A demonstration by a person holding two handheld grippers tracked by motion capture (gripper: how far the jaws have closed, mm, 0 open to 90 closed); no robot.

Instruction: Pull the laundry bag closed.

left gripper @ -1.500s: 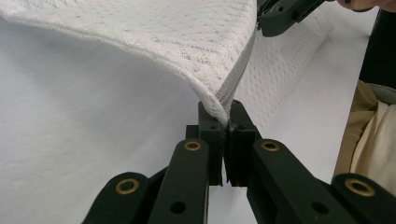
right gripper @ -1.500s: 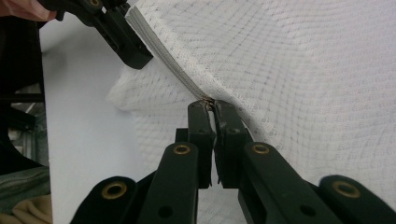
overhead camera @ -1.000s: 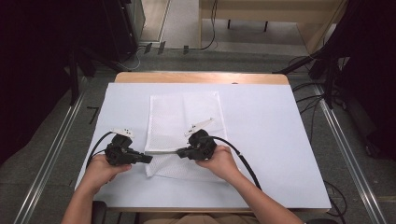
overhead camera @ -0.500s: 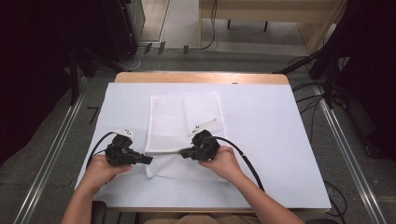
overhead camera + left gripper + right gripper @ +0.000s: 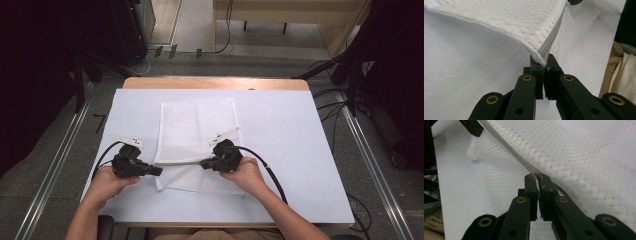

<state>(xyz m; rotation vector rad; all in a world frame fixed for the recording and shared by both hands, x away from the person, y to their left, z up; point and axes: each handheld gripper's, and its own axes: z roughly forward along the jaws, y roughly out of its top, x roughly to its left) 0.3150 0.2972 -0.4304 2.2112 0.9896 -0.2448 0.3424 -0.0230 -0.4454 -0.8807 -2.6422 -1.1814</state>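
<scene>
A white mesh bag [image 5: 197, 125] lies flat in the middle of the white-covered table, its grey zipper [image 5: 180, 163] running along the lifted near fold. My left gripper [image 5: 159, 171] is shut on the bag's corner at the zipper's left end [image 5: 543, 61], where the mesh [image 5: 511, 20] rises away from the jaws. My right gripper [image 5: 202, 164] faces it from the right and is shut on the zipper [image 5: 537, 176]; the zipper tape [image 5: 506, 150] runs off toward the left gripper's tip [image 5: 471, 127]. The zipper hangs taut between the two.
The white cover [image 5: 300, 150] spreads wide to the right and left of the bag. A wooden table edge [image 5: 215, 82] shows at the far side. A black cable [image 5: 272, 175] trails from the right gripper toward the near edge. Metal rails flank the table.
The right gripper has slid a little to the right along the zipper, widening the gap to the left gripper. The left gripper has stayed in place.
</scene>
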